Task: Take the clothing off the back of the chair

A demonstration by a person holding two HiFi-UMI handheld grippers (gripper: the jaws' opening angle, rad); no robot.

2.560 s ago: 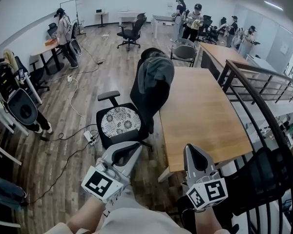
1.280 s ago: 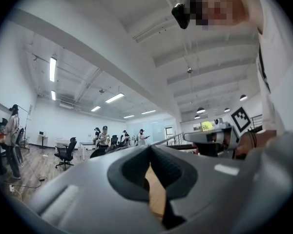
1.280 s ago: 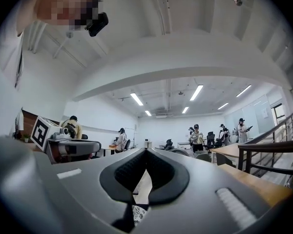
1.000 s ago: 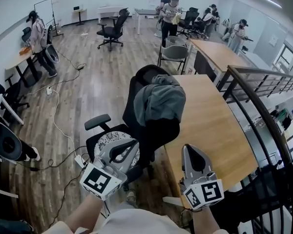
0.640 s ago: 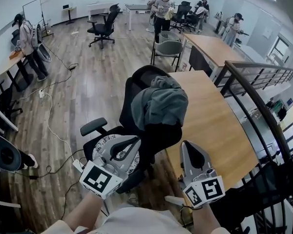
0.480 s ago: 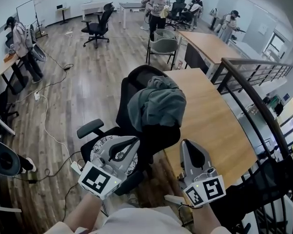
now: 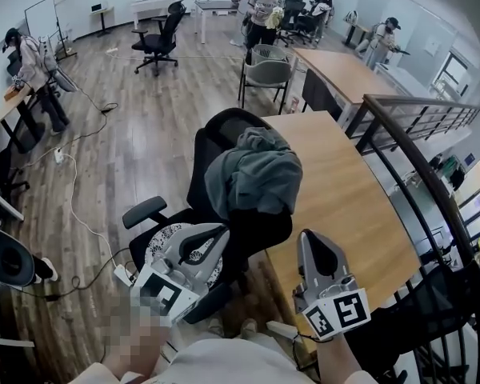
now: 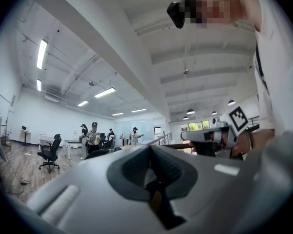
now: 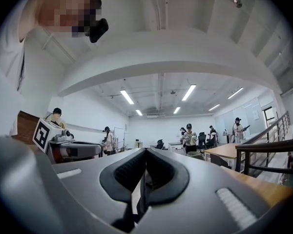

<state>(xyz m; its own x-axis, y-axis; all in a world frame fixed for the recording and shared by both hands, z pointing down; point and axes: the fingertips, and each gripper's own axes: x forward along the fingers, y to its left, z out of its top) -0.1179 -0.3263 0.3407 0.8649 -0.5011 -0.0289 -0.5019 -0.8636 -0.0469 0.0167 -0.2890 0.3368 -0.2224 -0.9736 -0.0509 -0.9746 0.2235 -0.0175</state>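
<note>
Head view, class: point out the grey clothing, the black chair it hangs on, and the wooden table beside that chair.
grey clothing (image 7: 256, 178), head view, middle of the bunched fabric.
black chair (image 7: 210, 146), head view, bare upper backrest left of the clothing.
wooden table (image 7: 348, 206), head view, bare part of the tabletop.

Head view above chair (image 7: 210, 146), gripper views level

The left tool (image 7: 218, 234) and right tool (image 7: 309, 238) are pale grey tapered shells with black-lined openings. Each bears a white cube (image 7: 336, 314) printed with black square markers. The person wears a white top (image 7: 224, 366).
</note>
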